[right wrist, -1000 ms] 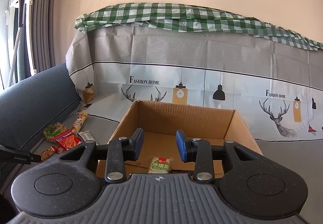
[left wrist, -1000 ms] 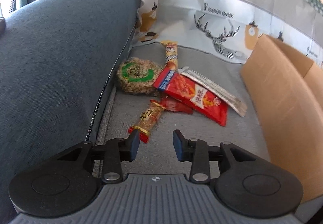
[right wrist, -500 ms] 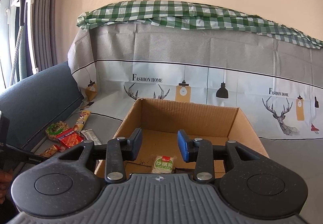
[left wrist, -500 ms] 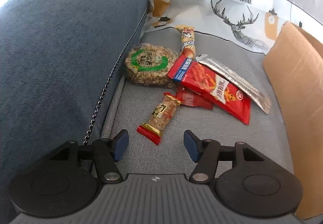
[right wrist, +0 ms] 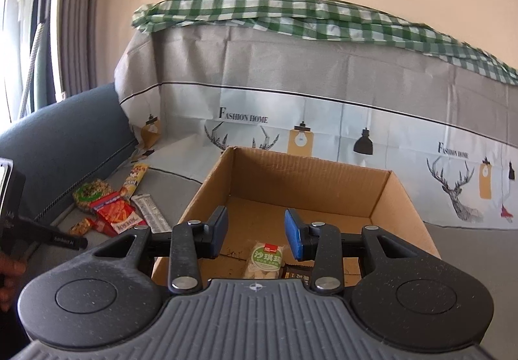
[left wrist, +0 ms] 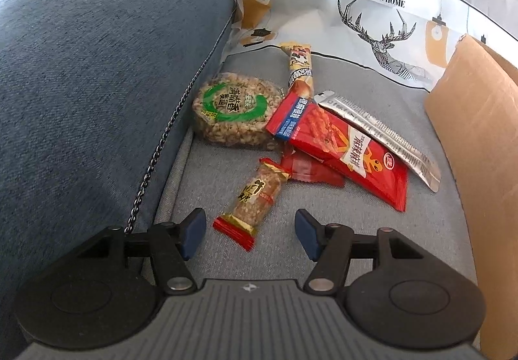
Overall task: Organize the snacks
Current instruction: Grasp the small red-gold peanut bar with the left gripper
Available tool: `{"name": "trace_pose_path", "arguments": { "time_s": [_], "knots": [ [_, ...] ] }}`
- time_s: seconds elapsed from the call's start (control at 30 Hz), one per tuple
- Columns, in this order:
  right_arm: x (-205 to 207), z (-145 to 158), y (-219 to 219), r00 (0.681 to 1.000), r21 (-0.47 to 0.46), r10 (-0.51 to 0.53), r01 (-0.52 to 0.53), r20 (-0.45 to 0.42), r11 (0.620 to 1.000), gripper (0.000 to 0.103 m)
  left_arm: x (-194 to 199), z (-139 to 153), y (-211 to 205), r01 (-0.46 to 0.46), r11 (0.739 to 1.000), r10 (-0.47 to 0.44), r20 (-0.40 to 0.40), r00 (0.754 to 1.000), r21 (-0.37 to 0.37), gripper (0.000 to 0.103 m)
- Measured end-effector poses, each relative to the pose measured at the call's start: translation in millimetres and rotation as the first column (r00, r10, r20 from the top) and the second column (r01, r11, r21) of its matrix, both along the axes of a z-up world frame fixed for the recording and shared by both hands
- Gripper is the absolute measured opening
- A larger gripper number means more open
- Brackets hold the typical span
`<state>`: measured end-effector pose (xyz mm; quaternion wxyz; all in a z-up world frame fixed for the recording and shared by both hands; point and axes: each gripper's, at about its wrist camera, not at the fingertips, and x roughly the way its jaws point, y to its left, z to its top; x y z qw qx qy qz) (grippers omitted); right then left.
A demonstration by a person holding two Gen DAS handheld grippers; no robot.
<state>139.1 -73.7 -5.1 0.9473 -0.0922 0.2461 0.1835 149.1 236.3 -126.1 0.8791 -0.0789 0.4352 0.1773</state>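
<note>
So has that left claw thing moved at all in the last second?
Yes. The left gripper has come forward and down toward the peanut bar on the sofa seat, with its jaws wider apart and empty.

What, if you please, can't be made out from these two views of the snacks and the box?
- Small red packet: left wrist view, mostly hidden under the big red bag and the nut bar.
- Dark packet in the box: right wrist view, mostly hidden behind the right tool.
- Box floor: left wrist view, blocked by its wall.
- Left tool: in the right wrist view its tips are cut off by the edge.
</note>
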Motion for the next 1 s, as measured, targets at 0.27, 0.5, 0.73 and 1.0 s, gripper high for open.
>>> {"name": "trace_pose_path", "arguments": {
  "time_s": [0.27, 0.5, 0.73, 1.0],
  "knots": [
    [9, 9, 31, 0.994, 0.074, 0.072, -0.065, -0.084, 0.995, 0.02, 2, -1, 0, 0.018, 1.0, -0.017, 0.015, 1.0, -0.006, 0.059],
    [42, 15, 120, 0.96, 0.08, 0.206, -0.194, -0.188, 0.978, 0.02, 1, 0, 2, 0.032, 0.999, -0.031, 0.046, 0.998, -0.023, 0.023],
    [99, -40, 214, 0.926, -0.064, 0.115, -0.148, -0.36, 0.987, 0.049, -3, 3, 13, -0.008, 0.997, 0.014, 0.072, 0.997, -0.082, 0.02],
    [142, -115, 257, 0.897, -0.208, 0.006, -0.109, -0.443, 0.972, 0.069, -11, 8, 18, 0.007, 0.993, 0.007, 0.122, 0.993, -0.119, 0.02]
  ]
}}
